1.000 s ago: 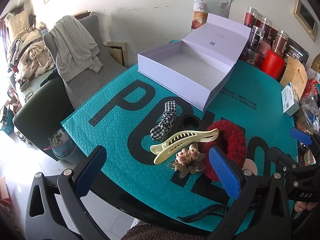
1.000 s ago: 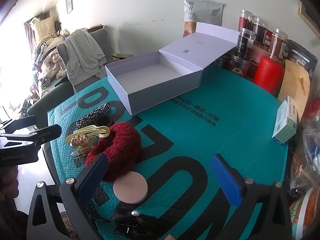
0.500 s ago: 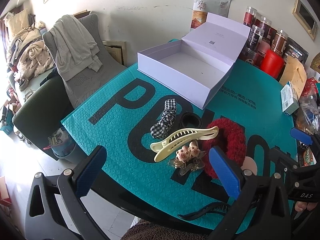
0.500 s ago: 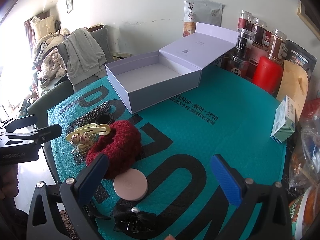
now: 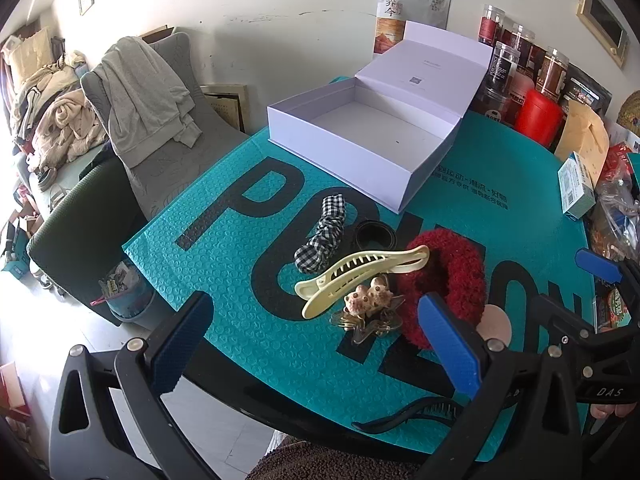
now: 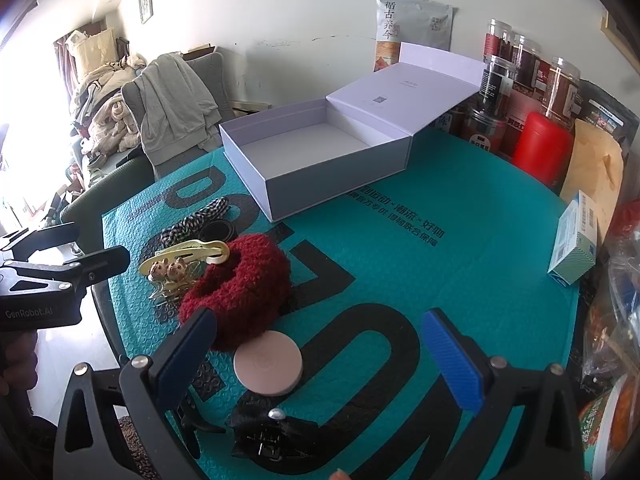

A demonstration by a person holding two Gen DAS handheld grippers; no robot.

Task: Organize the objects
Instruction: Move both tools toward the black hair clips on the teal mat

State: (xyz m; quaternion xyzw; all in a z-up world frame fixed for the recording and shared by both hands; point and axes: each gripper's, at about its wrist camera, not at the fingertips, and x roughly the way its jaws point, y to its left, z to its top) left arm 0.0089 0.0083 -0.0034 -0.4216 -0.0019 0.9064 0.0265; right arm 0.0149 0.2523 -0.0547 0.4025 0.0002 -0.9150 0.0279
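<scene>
Both claws, left [image 5: 316,344] and right [image 6: 324,356], hover spread wide, empty, above the teal mat [image 6: 460,280].

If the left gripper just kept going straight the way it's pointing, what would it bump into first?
Most likely the cream hair clip and the small bear clip beside it, which lie centred ahead of the open left gripper. Farther along that line stands the white box. Depth is hard to judge through the fisheye.

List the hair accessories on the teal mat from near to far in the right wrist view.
Black bow clip → round pink compact → red fuzzy scrunchie → black hair tie → checkered scrunchie, then the open white box.
</scene>
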